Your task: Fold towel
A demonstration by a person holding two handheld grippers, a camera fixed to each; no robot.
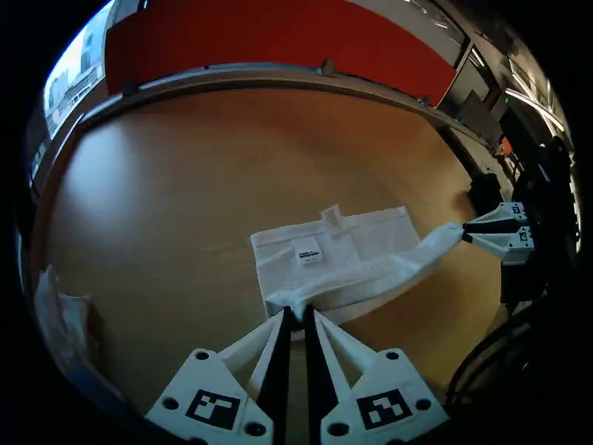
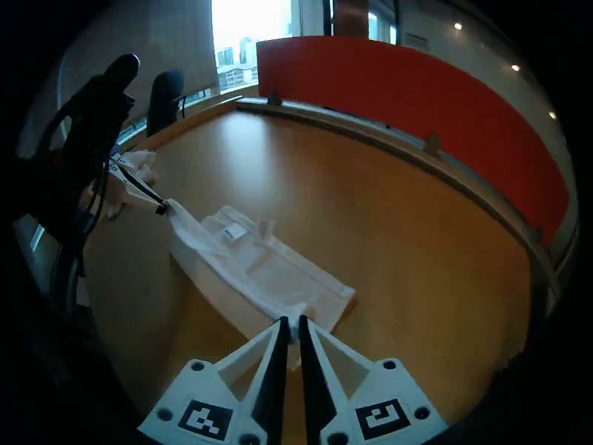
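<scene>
Table: the table (image 1: 170, 178) is wood, wide, with a curved far edge; all I work on rests on it.
Partition: a red partition (image 1: 282, 37) stands along that far edge.
Window: a bright window (image 2: 248, 37) sits beyond the partition's left end in the right gripper view.
Chairs: two dark chairs (image 2: 167, 93) stand by the table's left corner in the same view.
Towel: the white towel (image 1: 356, 248) is near the middle of the table, in front of both my tools. Its far part lies flat. Its near edge is raised off the wood as a band strung between the two tools.
Left gripper: my left gripper (image 1: 296, 315) has its fingers pressed nearly together, pinching one end of that raised edge at the tips.
Right gripper: my right gripper (image 2: 290, 322) is likewise closed to a slit, nipping the other end. In the left gripper view I see it off to the right, the towel's corner caught at its tips.
Heap: a crumpled pale heap (image 1: 59, 319) lies at the table's left edge, well apart from the towel; I cannot tell what it is.
Patch: a small white patch (image 1: 307, 252) with dark print lies face up on the flat part.
Tab: a small tab (image 1: 331, 217) sticks out at the flat part's far edge, just beyond the patch.
</scene>
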